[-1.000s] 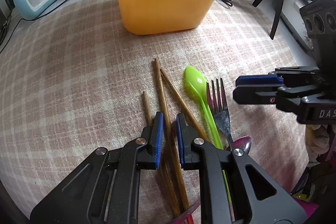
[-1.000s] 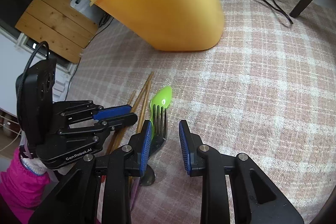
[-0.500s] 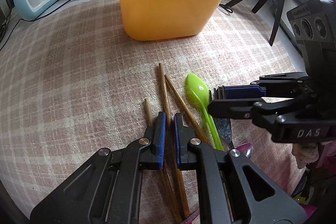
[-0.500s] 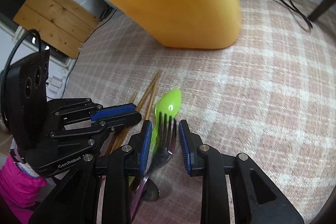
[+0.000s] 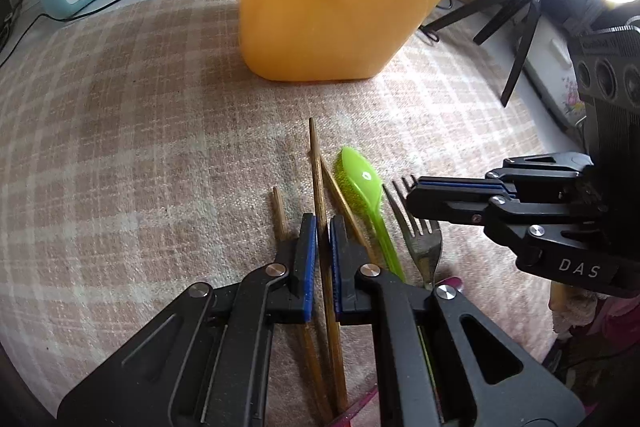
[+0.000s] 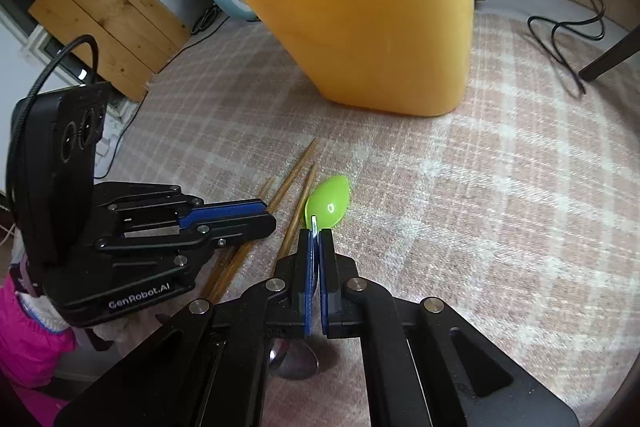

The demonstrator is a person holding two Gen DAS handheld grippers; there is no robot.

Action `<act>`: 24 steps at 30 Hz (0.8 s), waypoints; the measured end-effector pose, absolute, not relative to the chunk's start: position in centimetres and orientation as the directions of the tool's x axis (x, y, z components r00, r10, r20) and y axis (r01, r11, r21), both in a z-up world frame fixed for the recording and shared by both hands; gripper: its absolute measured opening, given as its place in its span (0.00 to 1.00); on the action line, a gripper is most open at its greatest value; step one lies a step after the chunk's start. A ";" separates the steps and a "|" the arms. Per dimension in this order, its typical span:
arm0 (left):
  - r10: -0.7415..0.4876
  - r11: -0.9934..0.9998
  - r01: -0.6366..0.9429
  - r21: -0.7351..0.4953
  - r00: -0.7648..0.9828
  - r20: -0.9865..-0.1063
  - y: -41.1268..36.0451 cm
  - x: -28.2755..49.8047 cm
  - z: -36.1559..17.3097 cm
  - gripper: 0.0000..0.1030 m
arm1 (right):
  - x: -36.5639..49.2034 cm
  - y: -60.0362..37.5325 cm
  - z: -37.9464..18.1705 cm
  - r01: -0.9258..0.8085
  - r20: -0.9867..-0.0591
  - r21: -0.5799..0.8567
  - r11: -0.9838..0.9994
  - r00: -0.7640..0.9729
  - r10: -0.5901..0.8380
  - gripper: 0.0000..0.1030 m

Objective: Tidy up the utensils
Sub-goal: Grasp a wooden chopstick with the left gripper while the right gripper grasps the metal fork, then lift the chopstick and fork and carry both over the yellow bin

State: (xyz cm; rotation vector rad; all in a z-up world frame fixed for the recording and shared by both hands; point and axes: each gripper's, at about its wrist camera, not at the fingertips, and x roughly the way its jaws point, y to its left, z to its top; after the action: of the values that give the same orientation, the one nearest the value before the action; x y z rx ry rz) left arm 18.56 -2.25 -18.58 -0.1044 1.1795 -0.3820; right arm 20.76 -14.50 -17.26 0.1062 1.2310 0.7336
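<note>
Left wrist view. Left gripper [image 5: 323, 223], lower centre: jaws pressed together on a wooden chopstick [image 5: 318, 179] that ran up between the blue pads. Two more chopsticks [image 5: 279, 211] lay just beside it on the checked tablecloth [image 5: 120, 147]. Green spoon [image 5: 362, 179] and metal fork [image 5: 420, 239] lay right of centre. Right gripper [image 5: 416, 193], at the right edge: jaws had just been closing, and they lay over the fork's prongs. Yellow tub [image 5: 332, 7], upper centre, stood upright, well apart from the utensils.

Right wrist view. Right gripper [image 6: 316, 239], lower centre: pads pinching the fork [image 6: 315, 225], seen edge-on as a thin metal sliver. Spoon [image 6: 330, 205] just beyond. Chopsticks [image 6: 294, 179] left of it, under the left gripper [image 6: 264, 215]. Tub [image 6: 380, 19], top centre. Pink sleeve [image 6: 24, 339], lower left.
</note>
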 end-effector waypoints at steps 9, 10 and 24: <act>-0.385 0.921 0.217 -0.324 0.374 -0.844 -0.4 17.7 -15.5 0.04 | 20.0 -16.8 -14.3 -0.445 -0.803 0.417 0.793 0.229 0.551 0.01; -0.390 0.919 0.217 -0.328 0.385 -0.837 -0.2 17.6 -15.0 0.04 | 19.8 -17.0 -13.8 -0.445 -0.799 0.414 0.794 0.241 0.551 0.01; -0.398 0.917 0.225 -0.329 0.512 -0.761 1.9 16.1 -9.1 0.03 | 18.4 -20.5 -8.4 -0.452 -0.755 0.332 0.828 0.399 0.521 0.02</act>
State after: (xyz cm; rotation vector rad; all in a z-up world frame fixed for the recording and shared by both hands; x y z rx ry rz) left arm 16.13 1.92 -9.06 -0.1981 0.9633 -0.3775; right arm 18.44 -20.47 -8.43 0.0781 0.9836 0.6163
